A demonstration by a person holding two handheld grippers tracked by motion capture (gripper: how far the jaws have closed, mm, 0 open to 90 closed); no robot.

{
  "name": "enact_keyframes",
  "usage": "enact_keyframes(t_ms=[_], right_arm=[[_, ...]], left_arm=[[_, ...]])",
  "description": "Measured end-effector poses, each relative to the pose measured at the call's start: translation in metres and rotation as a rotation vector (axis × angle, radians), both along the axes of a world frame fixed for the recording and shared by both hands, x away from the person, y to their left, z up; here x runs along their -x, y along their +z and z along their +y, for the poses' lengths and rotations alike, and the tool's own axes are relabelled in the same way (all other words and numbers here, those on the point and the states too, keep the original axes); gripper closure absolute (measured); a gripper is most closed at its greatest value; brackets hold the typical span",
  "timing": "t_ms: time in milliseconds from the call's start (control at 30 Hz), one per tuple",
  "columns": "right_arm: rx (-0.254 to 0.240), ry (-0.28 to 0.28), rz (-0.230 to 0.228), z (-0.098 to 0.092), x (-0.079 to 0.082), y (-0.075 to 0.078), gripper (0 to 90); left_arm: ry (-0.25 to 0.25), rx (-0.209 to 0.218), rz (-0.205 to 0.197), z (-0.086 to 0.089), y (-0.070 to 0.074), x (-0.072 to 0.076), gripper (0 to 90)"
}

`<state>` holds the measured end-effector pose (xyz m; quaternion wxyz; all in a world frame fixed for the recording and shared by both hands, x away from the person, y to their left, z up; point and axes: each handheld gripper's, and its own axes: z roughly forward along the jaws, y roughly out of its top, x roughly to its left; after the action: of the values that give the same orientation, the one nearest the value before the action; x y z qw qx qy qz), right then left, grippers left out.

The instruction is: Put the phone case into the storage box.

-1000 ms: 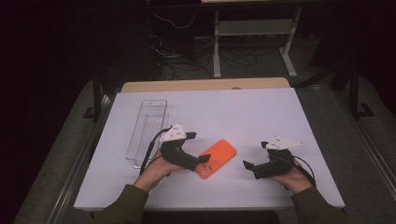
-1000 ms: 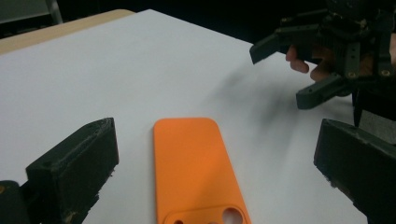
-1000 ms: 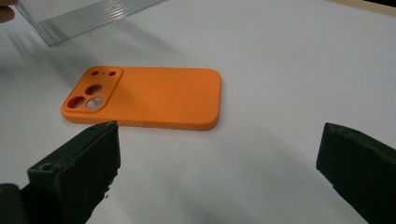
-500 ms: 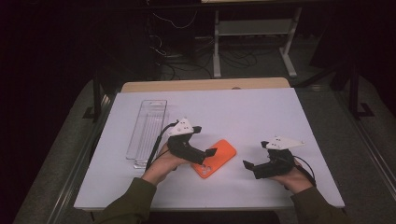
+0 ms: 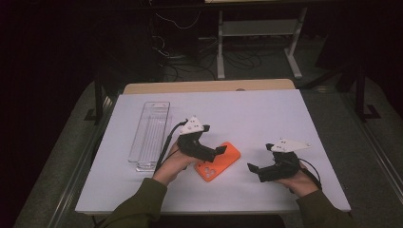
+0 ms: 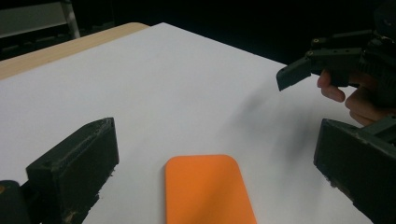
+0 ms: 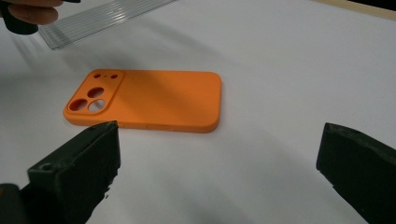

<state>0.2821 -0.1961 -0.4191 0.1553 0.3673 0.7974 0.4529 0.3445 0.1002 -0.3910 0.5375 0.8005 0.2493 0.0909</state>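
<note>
Your left tongs (image 5: 216, 151) have slid over the orange phone case (image 5: 219, 162), jaws wide; right tongs (image 5: 254, 170) stay wide, parked.

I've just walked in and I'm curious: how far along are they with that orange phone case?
Early on. Done: the left gripper is over the orange phone case, jaws open on either side of it. In hand: nothing is gripped; the case lies flat on the white table. Left: closing on it and moving it, perhaps to the clear tray. The right gripper waits open nearby.

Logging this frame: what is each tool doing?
Left tool: open, above the orange phone case, holding nothing.
Right tool: open, empty.
</note>
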Motion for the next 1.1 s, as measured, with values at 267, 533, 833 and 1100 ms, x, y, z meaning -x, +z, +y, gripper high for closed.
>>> enact_keyframes(t_ms=[267,533,833,1100], right_arm=[[0.001,0.003,-0.004,-0.0003,-0.0002,0.0001,0.0],[-0.001,0.002,-0.005,-0.0003,0.0,0.0007,0.0],[0.0,-0.001,-0.007,-0.0007,-0.0005,0.0006,0.0],[0.0,0.002,-0.01,-0.0012,-0.0011,0.0004,0.0]], left_arm=[[0.02,0.006,0.002,-0.0053,-0.0003,-0.0025,0.0],[0.029,-0.008,-0.004,-0.0041,0.0005,-0.0022,0.0],[0.045,-0.071,0.01,-0.0088,-0.003,0.0005,0.0],[0.05,-0.106,0.029,-0.0105,-0.0048,0.0023,0.0]])
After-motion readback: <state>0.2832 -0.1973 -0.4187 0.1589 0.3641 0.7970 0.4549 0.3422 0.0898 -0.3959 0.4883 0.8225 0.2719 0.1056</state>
